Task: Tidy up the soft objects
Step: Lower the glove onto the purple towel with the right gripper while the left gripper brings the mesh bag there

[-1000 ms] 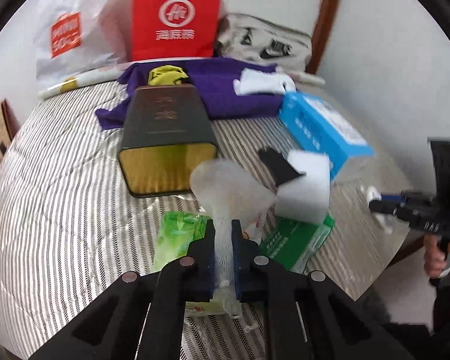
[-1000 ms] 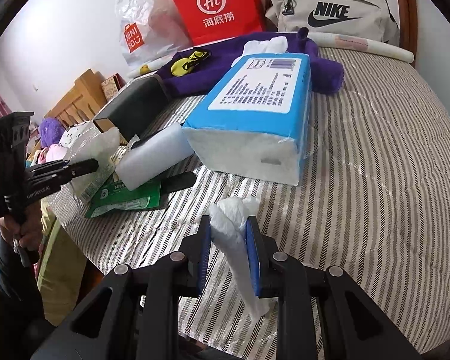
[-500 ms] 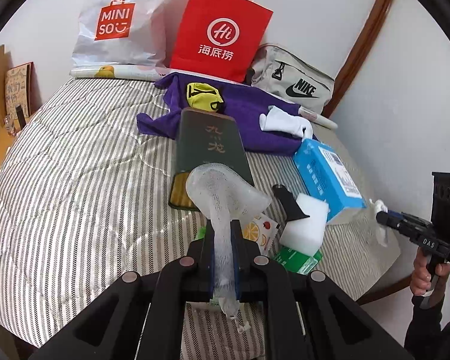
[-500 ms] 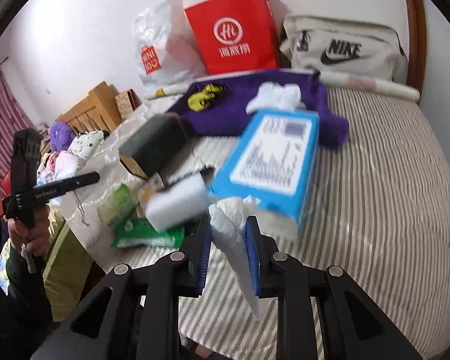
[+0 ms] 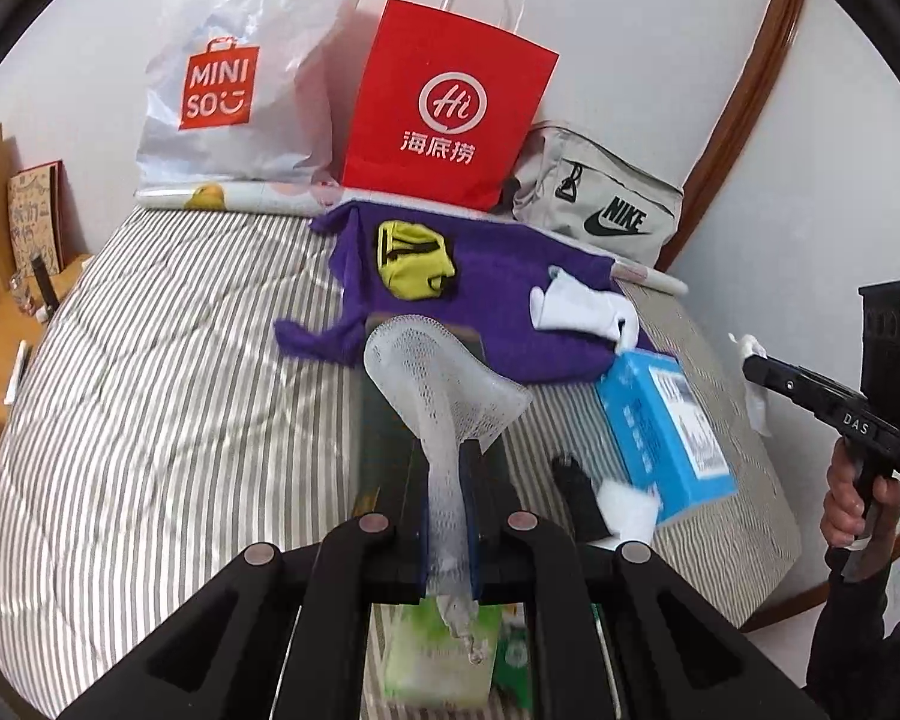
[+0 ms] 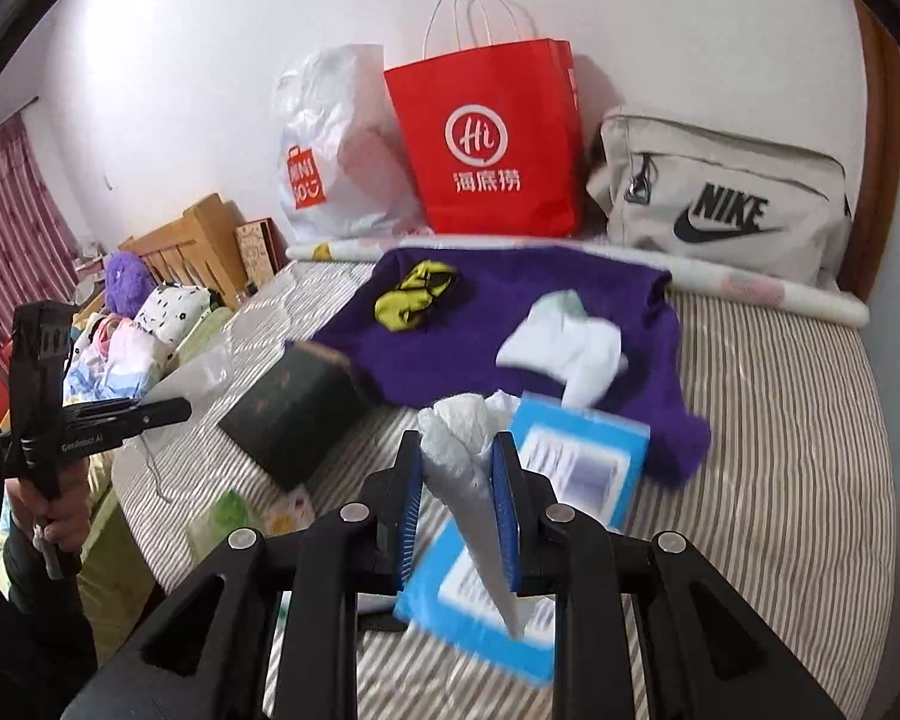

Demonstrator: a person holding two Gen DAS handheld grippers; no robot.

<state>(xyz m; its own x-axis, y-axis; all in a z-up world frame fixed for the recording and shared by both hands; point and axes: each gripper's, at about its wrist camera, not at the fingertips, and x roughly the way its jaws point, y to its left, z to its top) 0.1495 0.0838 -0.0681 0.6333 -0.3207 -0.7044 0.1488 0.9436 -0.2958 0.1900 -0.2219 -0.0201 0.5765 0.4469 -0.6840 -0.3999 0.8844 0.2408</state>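
You're holding something soft in each gripper, both hanging above the near end of the striped bed [image 5: 150, 420].

L gripper [image 5: 447, 510]: jaws are pinching tight on a white foam net sleeve [image 5: 444, 384]. Its long axis is running along the fingers, the flared end fanning out past the tips, a thin tail dangling back under them.

R gripper [image 6: 459, 504]: jaws are standing narrow, clamping a crumpled white plastic bag [image 6: 468, 426]. The bunched end is poking up past the tips, the pointed end trailing down toward you.

Below and just ahead, hard stuff is sitting: a dark box [image 6: 294, 414] to the left, a blue tissue pack [image 6: 576, 468] under the R tips, green packets [image 5: 438, 642] nearest you.

Farther on, the purple cloth [image 5: 510, 312] is lying crosswise w/ a yellow sock [image 5: 414, 261] and a white sock [image 5: 582, 306] on top. That's prob. the soft pile, straight ahead of both grippers. The R one looks nearer its white-sock side, the L one nearer the yellow.

At the wall: white shopping bag [image 5: 234, 90], red paper bag [image 5: 450, 114], grey pouch [image 5: 600, 210].
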